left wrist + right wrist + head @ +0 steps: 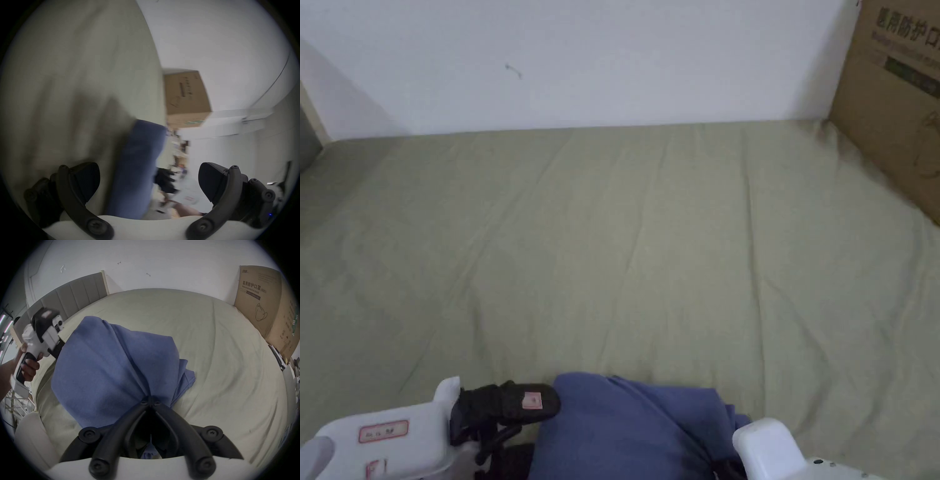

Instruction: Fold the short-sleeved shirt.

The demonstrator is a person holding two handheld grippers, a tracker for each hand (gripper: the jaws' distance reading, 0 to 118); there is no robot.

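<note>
The blue short-sleeved shirt [631, 425] lies bunched at the near edge of the bed. In the right gripper view the shirt [105, 366] is drawn up in a cone, with my right gripper [150, 400] shut on gathered folds of it. My left gripper [149, 180] stands open beside the shirt [138, 162], its jaws wide apart and nothing pressed between them; that view is blurred. From the head view the left gripper's white housing [394, 437] sits just left of the shirt and the right gripper's housing [769, 447] at its right edge. A hand [27, 368] holds the left gripper.
A wrinkled pale green sheet [644, 250] covers the bed up to the white wall. A big cardboard box [894, 100] stands at the far right corner. A grey padded headboard [73, 292] closes off the bed's left end.
</note>
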